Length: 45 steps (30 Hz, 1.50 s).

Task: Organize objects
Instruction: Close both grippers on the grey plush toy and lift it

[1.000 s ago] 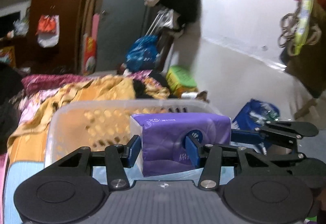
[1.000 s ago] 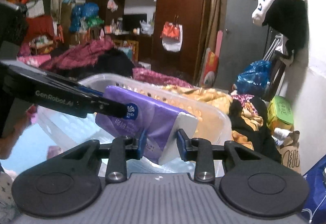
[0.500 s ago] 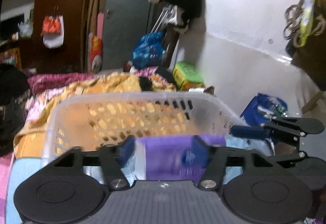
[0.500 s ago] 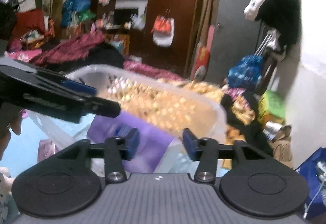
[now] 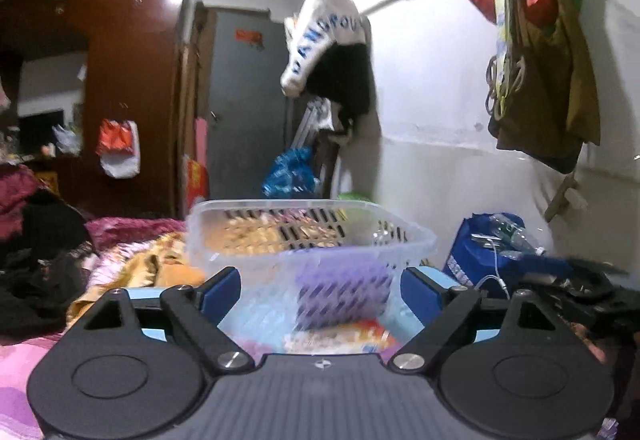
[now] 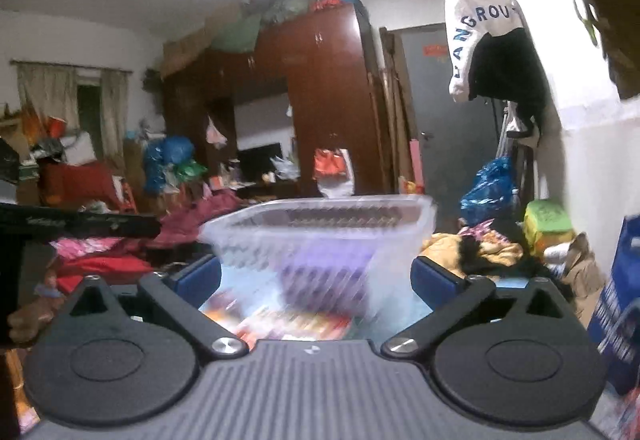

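A purple tissue pack (image 5: 344, 292) lies inside the clear plastic basket (image 5: 248, 256), blurred behind its slotted wall. The right wrist view shows the same pack (image 6: 320, 272) through the basket (image 6: 404, 236). My left gripper (image 5: 320, 292) is open just in front of the basket, and nothing sits between its blue pads. My right gripper (image 6: 316, 280) is open too, facing the basket from the other side. The right gripper (image 5: 560, 272) also shows at the right edge of the left wrist view, and the left gripper (image 6: 80, 226) crosses the left of the right wrist view.
Colourful flat packets (image 5: 340, 336) lie on the basket floor. The basket stands on a bed strewn with yellow cloth (image 5: 160, 268) and dark clothes (image 5: 36, 268). A blue bag (image 5: 484, 252) sits at the right by the white wall. A wardrobe (image 6: 320, 112) stands behind.
Both grippers were shut on the purple tissue pack above the basket. They have let go and opened wide, the pack now lies inside the basket, and both grippers have dropped lower and drawn back.
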Each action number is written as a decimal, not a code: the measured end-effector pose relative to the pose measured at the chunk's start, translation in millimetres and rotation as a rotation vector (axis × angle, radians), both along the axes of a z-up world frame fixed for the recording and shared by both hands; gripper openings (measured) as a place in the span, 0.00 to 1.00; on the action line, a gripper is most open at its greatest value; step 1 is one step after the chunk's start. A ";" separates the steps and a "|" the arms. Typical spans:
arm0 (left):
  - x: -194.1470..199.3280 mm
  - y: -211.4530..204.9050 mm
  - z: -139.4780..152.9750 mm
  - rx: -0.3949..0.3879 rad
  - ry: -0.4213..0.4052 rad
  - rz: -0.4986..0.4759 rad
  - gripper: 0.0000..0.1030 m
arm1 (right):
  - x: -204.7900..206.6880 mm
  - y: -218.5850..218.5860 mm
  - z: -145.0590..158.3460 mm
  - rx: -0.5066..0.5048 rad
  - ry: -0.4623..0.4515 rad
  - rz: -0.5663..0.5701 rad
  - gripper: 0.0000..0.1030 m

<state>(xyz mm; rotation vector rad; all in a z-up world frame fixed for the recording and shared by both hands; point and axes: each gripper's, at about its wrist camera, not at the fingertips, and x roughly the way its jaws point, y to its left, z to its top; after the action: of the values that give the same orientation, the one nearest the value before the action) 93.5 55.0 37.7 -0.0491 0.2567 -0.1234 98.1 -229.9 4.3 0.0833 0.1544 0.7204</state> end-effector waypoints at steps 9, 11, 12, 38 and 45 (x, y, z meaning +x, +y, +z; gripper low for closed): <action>-53.0 52.3 -62.6 -0.076 -0.003 0.141 0.87 | -19.9 90.7 -36.5 -0.055 -0.020 0.155 0.85; -53.6 60.5 -73.2 -0.095 0.009 0.168 0.87 | -11.8 105.3 -37.3 -0.060 0.010 0.186 0.73; -54.0 64.0 -77.6 -0.106 0.008 0.177 0.87 | -5.4 112.9 -37.2 -0.059 0.027 0.194 0.66; -38.9 77.7 -128.1 -0.284 0.026 0.070 0.46 | -8.2 126.8 -64.1 -0.094 0.166 0.347 0.31; -46.7 65.1 -122.7 -0.225 -0.017 0.060 0.38 | -16.0 112.9 -61.5 -0.075 0.115 0.358 0.24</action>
<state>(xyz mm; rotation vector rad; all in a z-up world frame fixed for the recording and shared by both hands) 46.8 120.1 -85.0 -0.2793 0.2237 -0.0927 82.1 -117.0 -57.2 0.0249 0.3117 1.0665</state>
